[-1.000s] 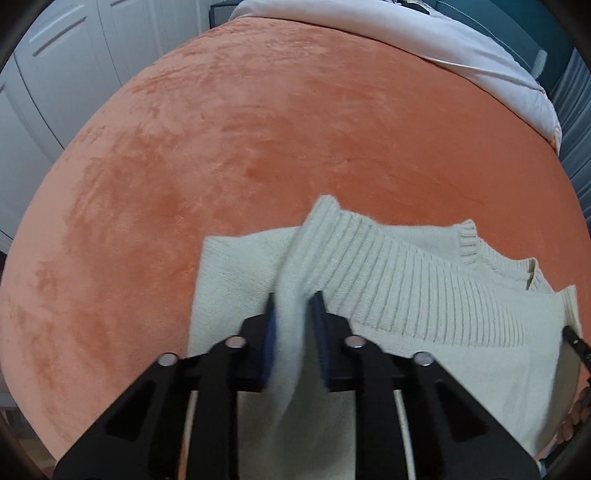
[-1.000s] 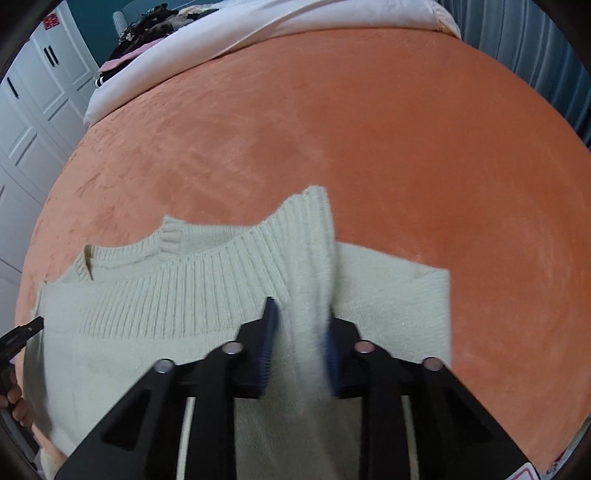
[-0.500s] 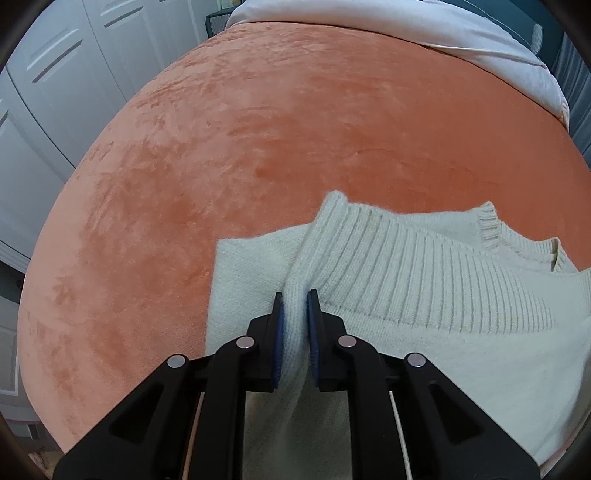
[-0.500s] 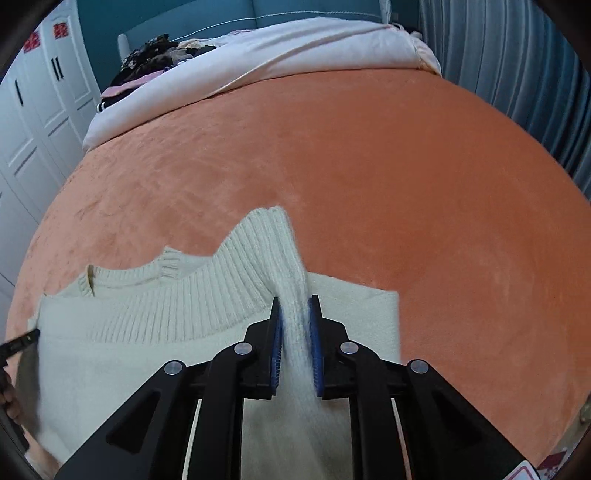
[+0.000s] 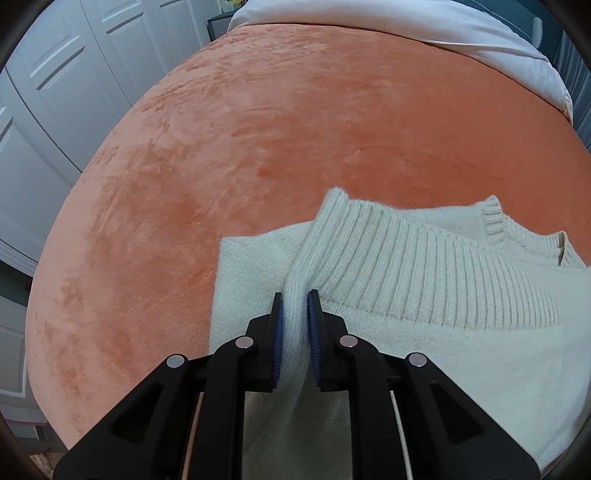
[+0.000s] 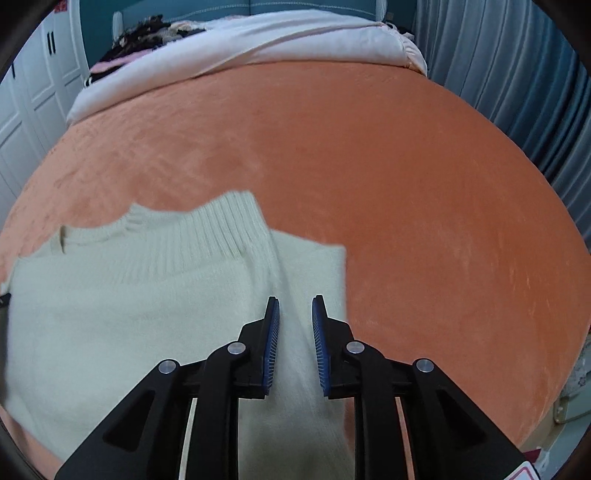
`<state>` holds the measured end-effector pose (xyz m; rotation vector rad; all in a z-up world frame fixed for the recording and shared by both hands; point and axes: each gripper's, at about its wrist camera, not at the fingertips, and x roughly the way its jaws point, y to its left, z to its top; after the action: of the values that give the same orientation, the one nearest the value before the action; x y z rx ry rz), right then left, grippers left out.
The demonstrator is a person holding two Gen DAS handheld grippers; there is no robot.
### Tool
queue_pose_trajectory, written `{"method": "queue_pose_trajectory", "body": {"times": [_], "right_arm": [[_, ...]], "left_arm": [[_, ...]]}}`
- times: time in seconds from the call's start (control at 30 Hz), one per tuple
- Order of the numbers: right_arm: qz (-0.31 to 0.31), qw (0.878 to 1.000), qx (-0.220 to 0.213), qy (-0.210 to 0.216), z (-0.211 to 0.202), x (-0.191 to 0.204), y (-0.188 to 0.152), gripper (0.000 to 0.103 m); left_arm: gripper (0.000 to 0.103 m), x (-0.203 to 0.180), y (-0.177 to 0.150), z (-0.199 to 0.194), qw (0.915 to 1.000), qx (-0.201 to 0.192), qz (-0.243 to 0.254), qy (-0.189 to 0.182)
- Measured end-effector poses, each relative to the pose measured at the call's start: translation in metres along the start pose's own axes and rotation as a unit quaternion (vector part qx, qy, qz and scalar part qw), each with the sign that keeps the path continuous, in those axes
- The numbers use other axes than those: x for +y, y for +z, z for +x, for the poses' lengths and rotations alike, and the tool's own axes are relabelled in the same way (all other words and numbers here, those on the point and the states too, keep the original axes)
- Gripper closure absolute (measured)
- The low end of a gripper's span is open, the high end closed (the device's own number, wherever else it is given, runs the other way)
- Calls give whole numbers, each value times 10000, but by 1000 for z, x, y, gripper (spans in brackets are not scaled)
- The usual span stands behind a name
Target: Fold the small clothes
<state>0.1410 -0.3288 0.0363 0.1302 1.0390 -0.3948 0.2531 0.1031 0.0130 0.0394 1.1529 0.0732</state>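
Observation:
A cream knit sweater point(image 5: 424, 295) lies on the orange bed cover point(image 5: 277, 129), folded so its ribbed hem lies across near the collar. My left gripper point(image 5: 294, 295) is shut on a raised ridge of the sweater's left edge. In the right wrist view the sweater point(image 6: 129, 295) spreads to the left. My right gripper point(image 6: 295, 301) sits over the sweater's right edge with its jaws a little apart; the knit runs between them, and whether the pads still touch it is unclear.
White bedding point(image 6: 258, 40) is bunched at the head of the bed, with dark clothes point(image 6: 147, 26) behind it. White wardrobe doors point(image 5: 55, 92) stand on the left. Blue-grey curtains point(image 6: 517, 74) hang on the right.
The left gripper stays shut on the sweater edge. The right gripper's jaws closed on the fold half a second ago and have now parted a little. Both views tilted up slightly.

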Motion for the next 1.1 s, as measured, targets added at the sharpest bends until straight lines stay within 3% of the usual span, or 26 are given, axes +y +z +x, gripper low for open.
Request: {"method": "queue_pose_trajectory", "body": {"times": [0.03,0.17,0.27,0.37,0.43,0.5,0.63,0.7,0.77,0.83,1.1], "right_arm": [[-6,9998,194,-72,11,-4,-7,87],[395,9991,170,68,4,-18,-5,86],[560,9977,-61,365,-28,-13,5,85],[238,9955,-262,883,-65,20,9,85],[-20,9902,-193,1384,-79,51,9,85],[-299,9832,-23,1801,-79,90,10,85],[-843,9708,285,2226,-62,166,12,85],[-993,9698,538,2161,-41,200,8,85],[-1148,9702,878,1943,-12,226,4,86],[-1306,9709,827,1828,-9,233,-7,86],[-1446,9727,846,1603,-5,249,-8,85]], "left_arm": [[90,0,0,0,10000,4,-1,-6],[88,3,0,-1,10000,14,-50,-51],[87,24,-7,-18,9972,-148,-541,-485],[69,50,-32,-41,9938,-326,-911,-549],[52,67,-54,-55,9922,-371,-1101,-462],[43,83,-80,-65,9881,-327,-1410,-523],[27,108,-126,-62,9642,-100,-2287,-1341],[26,108,-138,-50,9558,71,-2491,-1559],[22,103,-140,-47,9568,-82,-2474,-1524],[12,95,-136,-46,9593,-163,-2397,-1483],[11,87,-123,-35,9560,-215,-2582,-1376]]}}
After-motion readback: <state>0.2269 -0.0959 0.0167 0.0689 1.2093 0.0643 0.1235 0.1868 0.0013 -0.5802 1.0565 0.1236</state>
